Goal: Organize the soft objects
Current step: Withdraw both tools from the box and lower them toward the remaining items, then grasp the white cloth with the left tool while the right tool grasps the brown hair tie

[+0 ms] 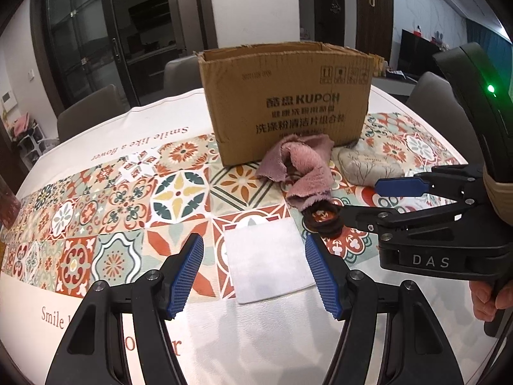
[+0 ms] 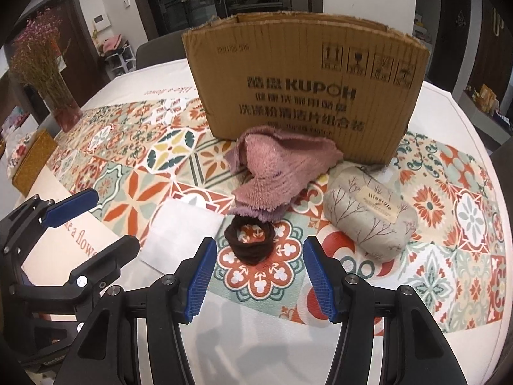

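Four soft things are out on the table (image 2: 465, 304) and none has gone into the cardboard box (image 2: 304, 89), as far as I can see; its inside is hidden from both cameras. So it looks like the very start. Pink towel (image 2: 272, 170) lies crumpled right against the box front, the dark hair tie (image 2: 250, 240) just beside its near end, the grey patterned pouch (image 2: 368, 218) to the right, and the flat white cloth (image 1: 266, 260) nearest the person.

Left gripper (image 1: 253, 276) is parted and empty, poised above the white cloth with the cloth framed between its pads. Right gripper (image 2: 256, 279) is likewise spread with nothing in it, lined up on the hair tie.

Room to work? Plenty in front; the two grippers sit close side by side, though, and the box's ragged top rim stands tall behind everything. A vase of dried flowers (image 2: 48, 73) sits well off to the left, out of harm's way.
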